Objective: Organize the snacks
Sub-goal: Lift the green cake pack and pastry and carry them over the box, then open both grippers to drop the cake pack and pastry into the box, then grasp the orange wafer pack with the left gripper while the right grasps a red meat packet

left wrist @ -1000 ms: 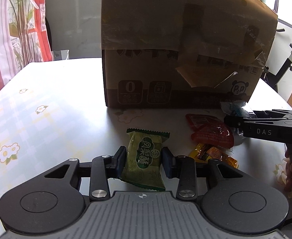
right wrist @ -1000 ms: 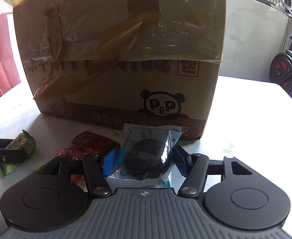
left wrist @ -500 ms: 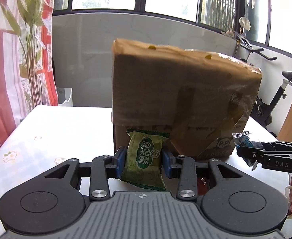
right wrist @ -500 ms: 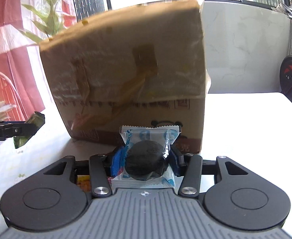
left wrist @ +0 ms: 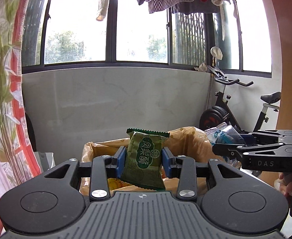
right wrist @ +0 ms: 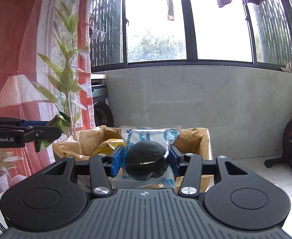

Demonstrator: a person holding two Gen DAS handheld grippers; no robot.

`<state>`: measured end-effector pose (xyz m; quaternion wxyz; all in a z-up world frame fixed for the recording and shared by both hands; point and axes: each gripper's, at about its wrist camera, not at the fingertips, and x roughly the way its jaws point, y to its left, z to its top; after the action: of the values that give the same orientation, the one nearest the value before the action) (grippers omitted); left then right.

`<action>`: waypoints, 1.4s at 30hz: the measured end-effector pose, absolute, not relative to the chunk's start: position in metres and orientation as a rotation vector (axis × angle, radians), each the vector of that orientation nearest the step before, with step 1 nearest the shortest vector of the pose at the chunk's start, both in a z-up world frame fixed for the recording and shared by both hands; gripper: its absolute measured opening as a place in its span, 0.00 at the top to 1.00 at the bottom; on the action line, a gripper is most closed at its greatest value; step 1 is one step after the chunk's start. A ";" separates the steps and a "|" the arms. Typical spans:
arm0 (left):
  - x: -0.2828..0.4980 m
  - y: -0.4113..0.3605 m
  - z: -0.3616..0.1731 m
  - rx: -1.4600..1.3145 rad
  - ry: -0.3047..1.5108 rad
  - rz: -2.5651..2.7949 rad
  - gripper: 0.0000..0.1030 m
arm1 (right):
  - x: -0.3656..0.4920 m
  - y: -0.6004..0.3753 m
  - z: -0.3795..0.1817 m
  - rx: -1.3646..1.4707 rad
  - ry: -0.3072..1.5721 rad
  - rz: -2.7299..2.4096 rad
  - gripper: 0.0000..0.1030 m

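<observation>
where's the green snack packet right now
The green snack packet is clamped upright between the left gripper's blue pads, centre of the left wrist view, held over the open cardboard box.

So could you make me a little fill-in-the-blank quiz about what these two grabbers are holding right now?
1. The left gripper has its jaws shut on a ____ snack packet.
2. The right gripper holds a clear and blue packet with a round ____ cookie inside.
3. Just beyond both packets stands an open ____ box.
4. Inside the box lies a ____ packet.

Missing words: green; black; cardboard; yellow
</observation>
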<state>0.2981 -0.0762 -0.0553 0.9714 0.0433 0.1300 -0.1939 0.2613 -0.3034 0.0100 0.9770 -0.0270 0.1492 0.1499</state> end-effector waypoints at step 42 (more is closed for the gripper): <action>0.255 -0.047 -0.095 -0.003 0.393 -0.324 0.27 | 0.200 -0.289 -0.034 -0.053 0.329 0.328 0.37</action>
<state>0.2554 -0.0475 -0.0954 0.9677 -0.0014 0.1945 -0.1604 0.2000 -0.2894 -0.0342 0.9728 -0.0262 0.1629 0.1625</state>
